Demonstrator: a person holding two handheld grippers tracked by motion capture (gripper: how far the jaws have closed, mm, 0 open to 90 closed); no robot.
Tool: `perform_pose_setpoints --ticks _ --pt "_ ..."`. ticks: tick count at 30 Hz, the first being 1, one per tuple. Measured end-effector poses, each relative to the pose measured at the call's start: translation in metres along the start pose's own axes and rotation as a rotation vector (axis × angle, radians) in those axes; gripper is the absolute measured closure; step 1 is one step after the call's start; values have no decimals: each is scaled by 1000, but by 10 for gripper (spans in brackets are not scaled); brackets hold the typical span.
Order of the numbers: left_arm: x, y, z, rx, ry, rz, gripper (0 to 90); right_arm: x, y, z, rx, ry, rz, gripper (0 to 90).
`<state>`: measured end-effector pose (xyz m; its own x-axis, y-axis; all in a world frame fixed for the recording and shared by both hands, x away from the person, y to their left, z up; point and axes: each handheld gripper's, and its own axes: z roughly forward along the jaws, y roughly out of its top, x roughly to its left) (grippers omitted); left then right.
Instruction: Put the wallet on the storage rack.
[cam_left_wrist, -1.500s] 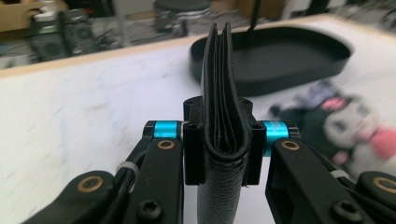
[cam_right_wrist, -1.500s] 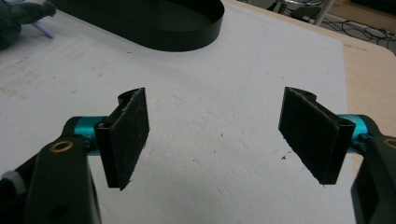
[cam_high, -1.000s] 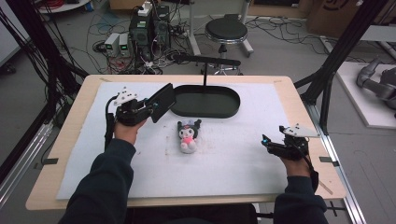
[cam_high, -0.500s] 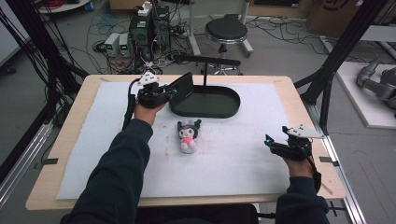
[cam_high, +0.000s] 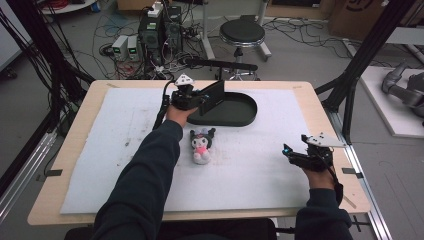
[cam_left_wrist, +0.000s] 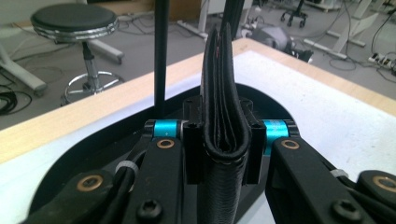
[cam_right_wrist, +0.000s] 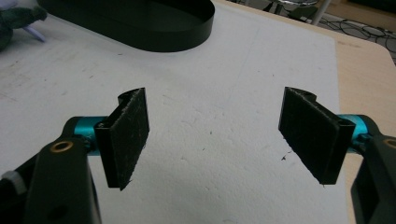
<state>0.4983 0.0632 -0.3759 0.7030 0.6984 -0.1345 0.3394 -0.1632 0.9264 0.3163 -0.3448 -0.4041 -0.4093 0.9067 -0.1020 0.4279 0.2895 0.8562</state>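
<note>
We are holding a folded black wallet (cam_left_wrist: 223, 93) in the closed left gripper (cam_high: 200, 98), above the black tray (cam_high: 240, 112) near the worktop's far edge. It is looking light and flexible, so we are gripping its folded spine. The right gripper (cam_right_wrist: 224, 135) is resting wide open, empty.

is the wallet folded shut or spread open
Folded shut: the left gripper clamps the wallet, its leaves pressed together at the fold.

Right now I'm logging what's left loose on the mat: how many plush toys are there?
1. The plush toy lies on the white mat, just in front of the black oval tray, between the two arms. Nothing suggests another, though the left sleeve covers part of the mat.
</note>
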Motion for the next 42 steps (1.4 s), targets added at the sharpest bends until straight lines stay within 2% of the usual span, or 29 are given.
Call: perform_pose_setpoints --ticks 2,9,17,20,21,22,23,25,27,29,35,39,42 --pt "3 -3 9 9 -6 -20 754 -1 -1 0 1 0 3 249" --pt "6 -14 29 55 -14 -40 753 -2 -2 -1 3 -3 8 249" --pt "8 -22 42 62 -64 -78 753 -3 -3 -2 6 -8 9 251" --pt "8 -23 47 77 -44 -76 747 -3 -4 -3 7 -9 7 252" --pt "9 -23 47 86 -25 -73 737 -2 -4 -3 9 -8 11 251" --pt "9 -23 48 96 6 -69 682 -2 -4 -3 6 -11 10 251" --pt "10 -22 47 103 38 -68 590 -3 -4 -3 6 -11 10 252" --pt "13 -21 45 115 85 -72 459 -3 -5 -4 7 -12 12 252" --pt "16 -20 41 127 118 -65 430 -3 -5 -5 6 -13 12 251" --pt "20 -19 34 110 142 -73 414 -3 -5 -5 6 -14 15 252" --pt "23 -13 15 78 138 -77 414 -2 -5 -6 4 -12 10 252" --pt "18 -13 -6 28 122 -80 413 -1 -5 -5 10 -10 9 252" --pt "13 -15 -28 -27 86 -132 353 0 -5 -5 8 -9 -2 251"
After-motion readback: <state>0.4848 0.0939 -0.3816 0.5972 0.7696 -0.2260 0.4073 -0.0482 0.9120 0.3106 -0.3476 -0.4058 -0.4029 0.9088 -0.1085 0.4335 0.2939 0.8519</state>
